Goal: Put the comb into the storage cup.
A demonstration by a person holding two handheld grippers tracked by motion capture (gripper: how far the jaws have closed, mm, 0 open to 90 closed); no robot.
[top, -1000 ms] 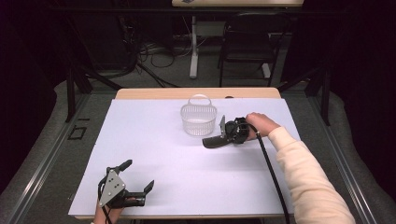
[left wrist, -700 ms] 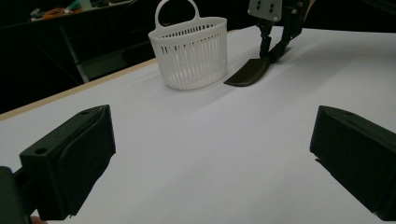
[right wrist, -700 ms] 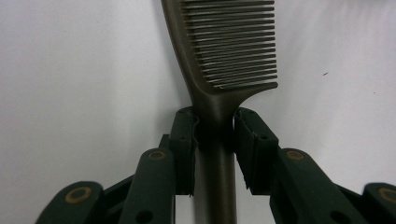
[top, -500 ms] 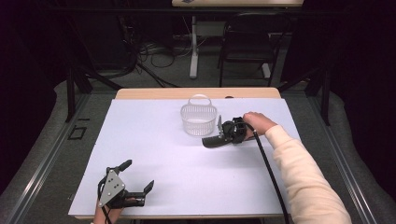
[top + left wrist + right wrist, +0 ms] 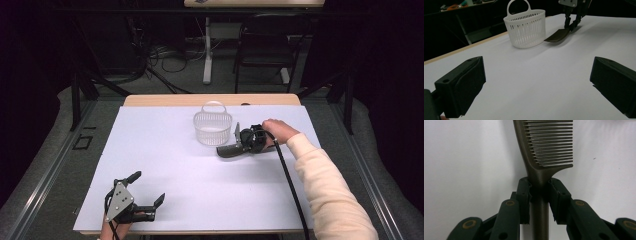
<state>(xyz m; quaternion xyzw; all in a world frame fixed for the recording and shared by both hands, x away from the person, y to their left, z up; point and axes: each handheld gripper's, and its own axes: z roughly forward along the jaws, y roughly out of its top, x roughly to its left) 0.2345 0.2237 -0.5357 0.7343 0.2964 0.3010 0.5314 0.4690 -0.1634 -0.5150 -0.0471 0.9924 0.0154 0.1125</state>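
While the white tabletop [image 5: 165, 165] lies mostly bare, the work gathers at its far middle, where a small white slatted basket [image 5: 213, 128] with a loop handle stands upright and, as far as the high view tells, has nothing in it. Just to its right lies the dark comb [image 5: 231, 150], its toothed end pointing toward the basket and near it but apart from it. The right gripper [image 5: 244, 145] has been closing on the comb's handle; in the right gripper view the pads [image 5: 525, 195] sit against the handle on both sides, just behind the teeth of the comb [image 5: 546, 145], so it looks clamped (or very nearly so). From the left gripper view the comb [image 5: 556, 36] seems to rest low on the surface, not yet lifted. The left gripper [image 5: 147, 195] waits at the near left with its jaws wide apart and nothing between them. Judging by this, the grasp is about done; lifting the comb and dropping it into the basket likely remains.
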